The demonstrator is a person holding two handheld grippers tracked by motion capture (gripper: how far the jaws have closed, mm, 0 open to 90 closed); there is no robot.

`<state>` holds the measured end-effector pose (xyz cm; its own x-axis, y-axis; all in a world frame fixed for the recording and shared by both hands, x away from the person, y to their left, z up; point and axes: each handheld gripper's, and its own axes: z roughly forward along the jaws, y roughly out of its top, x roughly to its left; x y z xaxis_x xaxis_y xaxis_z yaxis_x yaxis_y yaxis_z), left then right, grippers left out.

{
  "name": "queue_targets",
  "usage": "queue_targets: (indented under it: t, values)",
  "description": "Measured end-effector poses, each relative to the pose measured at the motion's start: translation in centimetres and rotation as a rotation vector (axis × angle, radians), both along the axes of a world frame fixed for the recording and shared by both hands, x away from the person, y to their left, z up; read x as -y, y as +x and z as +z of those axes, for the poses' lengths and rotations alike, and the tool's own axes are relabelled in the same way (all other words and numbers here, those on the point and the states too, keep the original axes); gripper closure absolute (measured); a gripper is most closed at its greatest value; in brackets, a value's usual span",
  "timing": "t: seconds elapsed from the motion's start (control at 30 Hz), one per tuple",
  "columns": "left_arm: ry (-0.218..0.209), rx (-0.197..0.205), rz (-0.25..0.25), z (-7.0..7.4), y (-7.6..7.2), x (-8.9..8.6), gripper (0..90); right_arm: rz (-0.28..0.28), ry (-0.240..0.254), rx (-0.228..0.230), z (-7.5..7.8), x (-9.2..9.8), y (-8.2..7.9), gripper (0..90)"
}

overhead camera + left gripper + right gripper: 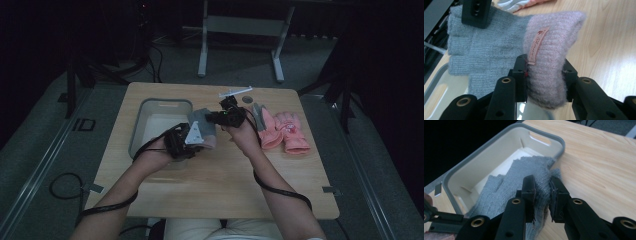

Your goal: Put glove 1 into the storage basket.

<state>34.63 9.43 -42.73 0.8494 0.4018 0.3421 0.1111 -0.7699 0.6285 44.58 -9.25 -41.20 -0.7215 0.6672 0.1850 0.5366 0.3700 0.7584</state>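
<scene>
grey glove (202,129) | over bin (142,112) rim | pink gloves (284,131) beside

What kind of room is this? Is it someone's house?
Probably not a house; more likely a lab or test room. A lone wooden table sits on grey carpet in dim light, with a metal stand behind it and a cable trailing over the floor.

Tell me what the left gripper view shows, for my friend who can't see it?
The left gripper pinches the fuzzy pink cuff of a grey knitted glove above a wooden table. Another black jaw clamps the glove's finger end.
</scene>
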Motion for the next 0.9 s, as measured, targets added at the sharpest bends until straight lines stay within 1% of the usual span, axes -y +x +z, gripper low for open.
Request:
queue_targets:
  t: [0.1,0.13,0.17,0.2,0.23,0.27,0.3,0.33,0.47,0.57,0.67,0.7,0.77,0.8,0.87,0.9]
  values:
    - [0.000,-0.001,0.016,0.2,0.2,-1.3,65.5,0.013,0.000,0.006,0.3,-1.4,0.3,76.5]
    - [0.000,-0.001,0.016,0.2,0.2,-1.3,65.4,0.013,0.000,0.006,0.3,-1.4,0.3,76.5]
    - [0.008,0.001,0.031,0.3,0.3,-2.1,65.4,0.023,-0.005,0.012,0.5,-2.5,0.6,76.5]
    - [0.008,0.001,0.031,0.3,0.3,-2.1,65.3,0.023,-0.005,0.012,0.5,-2.5,0.6,76.5]
    - [0.013,0.002,0.036,0.4,0.4,-2.6,65.3,0.030,-0.006,0.014,0.6,-3.6,0.9,76.5]
    - [0.027,0.004,0.046,0.6,0.5,-3.4,65.2,0.035,-0.010,0.013,0.6,-4.1,1.0,76.5]
    - [0.027,0.004,0.046,0.6,0.5,-3.4,65.2,0.035,-0.010,0.013,0.6,-4.1,1.0,76.5]
    - [0.035,0.003,0.052,0.6,0.6,-3.9,65.2,0.036,-0.013,0.013,0.7,-4.7,1.2,76.5]
    - [0.034,-0.008,0.079,0.8,1.0,-5.9,65.2,0.057,-0.021,0.031,0.9,-7.1,1.7,76.5]
    - [0.045,-0.012,0.085,0.7,1.4,-7.4,65.1,0.071,-0.020,0.042,0.8,-8.8,2.0,76.5]
    - [0.044,-0.031,0.095,0.2,2.2,-8.5,65.1,0.074,-0.014,0.038,0.3,-10.2,2.5,76.5]
    - [0.035,-0.040,0.097,-0.1,2.4,-8.9,65.1,0.073,-0.010,0.035,0.0,-10.5,2.7,76.5]
    - [0.033,-0.056,0.097,-0.6,3.0,-9.3,65.1,0.073,-0.002,0.028,-0.5,-11.1,3.0,76.5]
    - [0.032,-0.070,0.098,-1.0,3.3,-9.4,65.1,0.071,-0.001,0.022,-0.8,-11.3,3.2,76.5]
    - [0.036,-0.083,0.098,-1.7,3.8,-9.5,65.1,0.077,-0.016,0.019,-1.5,-11.7,3.4,76.4]
    - [0.045,-0.091,0.097,-2.1,4.0,-9.6,65.1,0.076,-0.026,0.019,-1.9,-11.9,3.6,76.4]
